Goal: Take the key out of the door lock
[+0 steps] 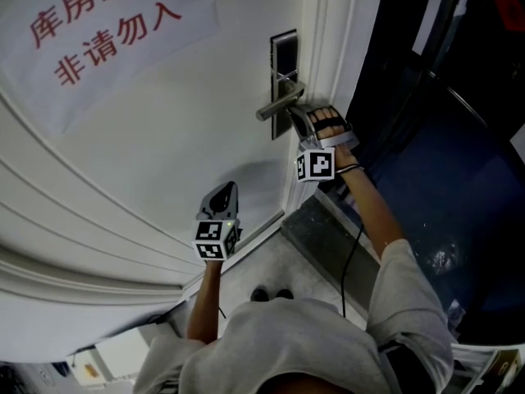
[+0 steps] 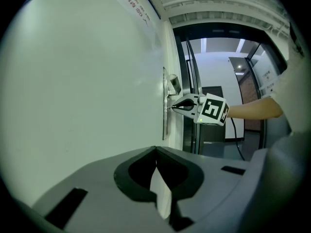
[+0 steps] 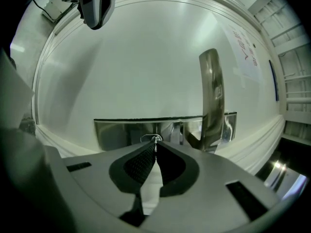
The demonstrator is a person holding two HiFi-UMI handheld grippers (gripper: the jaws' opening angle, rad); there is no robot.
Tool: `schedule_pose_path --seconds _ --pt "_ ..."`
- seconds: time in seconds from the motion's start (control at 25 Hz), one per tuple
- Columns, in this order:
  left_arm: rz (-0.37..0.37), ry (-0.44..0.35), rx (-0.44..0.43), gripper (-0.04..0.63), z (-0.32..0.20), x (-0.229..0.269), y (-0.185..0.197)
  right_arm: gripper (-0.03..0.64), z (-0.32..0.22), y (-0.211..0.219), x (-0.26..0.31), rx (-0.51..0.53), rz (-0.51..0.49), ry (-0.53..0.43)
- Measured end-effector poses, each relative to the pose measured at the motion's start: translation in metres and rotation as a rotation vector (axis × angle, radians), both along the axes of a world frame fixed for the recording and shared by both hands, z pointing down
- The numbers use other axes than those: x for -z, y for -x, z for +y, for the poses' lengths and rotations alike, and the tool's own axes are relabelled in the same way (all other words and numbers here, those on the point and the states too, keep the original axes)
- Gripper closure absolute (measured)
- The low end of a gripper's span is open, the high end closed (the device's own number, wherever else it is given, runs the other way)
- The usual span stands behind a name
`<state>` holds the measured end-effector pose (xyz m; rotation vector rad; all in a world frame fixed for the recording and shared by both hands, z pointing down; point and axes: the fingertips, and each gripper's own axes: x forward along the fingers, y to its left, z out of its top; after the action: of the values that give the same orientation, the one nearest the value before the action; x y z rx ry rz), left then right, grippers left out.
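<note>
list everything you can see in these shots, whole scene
door: one, white, fills the left of the head view
paper sign: one, white with red characters, upper left on the door
lock plate: one, silver metal, near the door's edge
lever handle: one, silver, on the lock plate
key: one, silver, in the lock plate near the handle
cable: one, black, hanging below the right forearm
left gripper: one, grey, shut and empty, lower down by the door
right gripper: one, grey, shut on the key at the lock plate
marker cubes: two, black and white, one on each gripper
</note>
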<state>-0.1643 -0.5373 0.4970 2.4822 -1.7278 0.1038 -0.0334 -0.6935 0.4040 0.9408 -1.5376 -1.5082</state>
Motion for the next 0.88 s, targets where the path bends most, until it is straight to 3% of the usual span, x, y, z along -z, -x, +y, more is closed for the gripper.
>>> schedule_pose_path --seconds 0.64,0.76,0.88 --pt "-0.004 -0.011 -0.027 0.577 0.002 0.005 -0.018 0.588 0.029 -0.027 0.002 0.020 -0.105 0.047" --pt "-0.007 -0.010 -0.030 0.577 0.002 0.004 -0.019 0.588 0.036 -0.035 0.004 0.006 -0.188 0.080" --pt "-0.010 -0.012 -0.035 0.577 0.001 0.005 -0.021 0.586 0.042 -0.048 0.006 -0.021 -0.361 0.150"
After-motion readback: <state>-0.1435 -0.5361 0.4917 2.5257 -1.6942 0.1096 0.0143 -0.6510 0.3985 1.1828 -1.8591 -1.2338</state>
